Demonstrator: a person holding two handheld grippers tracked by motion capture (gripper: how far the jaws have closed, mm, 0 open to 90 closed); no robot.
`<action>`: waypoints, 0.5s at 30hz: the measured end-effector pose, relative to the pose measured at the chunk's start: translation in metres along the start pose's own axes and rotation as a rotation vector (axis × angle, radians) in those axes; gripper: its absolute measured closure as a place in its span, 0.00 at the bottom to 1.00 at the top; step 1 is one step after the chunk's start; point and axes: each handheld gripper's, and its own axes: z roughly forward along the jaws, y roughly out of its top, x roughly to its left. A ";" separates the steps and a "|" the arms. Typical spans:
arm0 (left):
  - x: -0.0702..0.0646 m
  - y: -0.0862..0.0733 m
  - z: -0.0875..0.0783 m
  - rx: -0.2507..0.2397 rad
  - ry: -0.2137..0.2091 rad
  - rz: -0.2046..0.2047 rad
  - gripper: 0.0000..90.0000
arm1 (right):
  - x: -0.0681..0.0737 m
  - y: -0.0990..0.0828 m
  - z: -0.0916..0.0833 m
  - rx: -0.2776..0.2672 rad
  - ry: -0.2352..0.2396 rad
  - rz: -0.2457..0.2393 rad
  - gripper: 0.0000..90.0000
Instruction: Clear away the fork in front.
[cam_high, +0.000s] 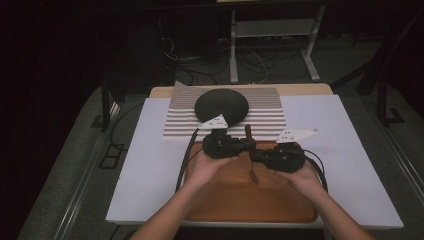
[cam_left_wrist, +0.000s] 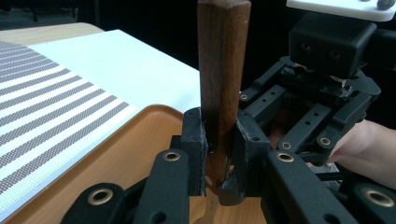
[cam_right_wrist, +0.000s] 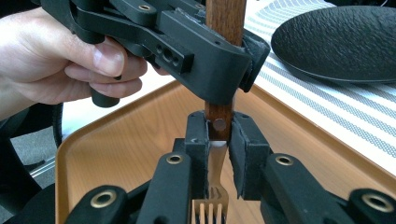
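Note:
A fork (cam_high: 248, 133) with a brown wooden handle stands upright, tines down, over a wooden tray (cam_high: 280, 200). My left gripper (cam_high: 248, 145) is shut on the wooden handle (cam_left_wrist: 222, 70), its pads pressing on both sides. Just below it my right gripper (cam_high: 254, 156) is shut on the handle's lower end (cam_right_wrist: 218, 125), at a rivet. The metal neck and tines (cam_right_wrist: 210, 207) hang beneath its pads. In the left gripper view my left gripper (cam_left_wrist: 220, 149) holds the handle, with the right gripper (cam_left_wrist: 303, 126) close behind it. The left gripper (cam_right_wrist: 224, 79) crosses above the right gripper (cam_right_wrist: 218, 144) in the right gripper view.
A black textured plate (cam_high: 222, 105) sits on a striped placemat (cam_high: 265, 120) just beyond the tray. A white sheet (cam_high: 150, 165) covers the table on both sides. Table legs and cables lie on the dark floor behind.

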 end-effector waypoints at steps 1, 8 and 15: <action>0.000 0.000 -0.001 0.000 0.001 0.007 0.85 | 0.000 0.000 0.000 0.000 0.004 -0.001 0.84; 0.000 0.003 -0.008 0.013 0.016 0.024 0.87 | -0.003 -0.003 -0.002 0.004 -0.012 -0.026 0.47; 0.002 0.006 -0.023 0.008 0.037 0.030 0.91 | -0.016 -0.017 -0.013 -0.020 -0.096 -0.023 0.25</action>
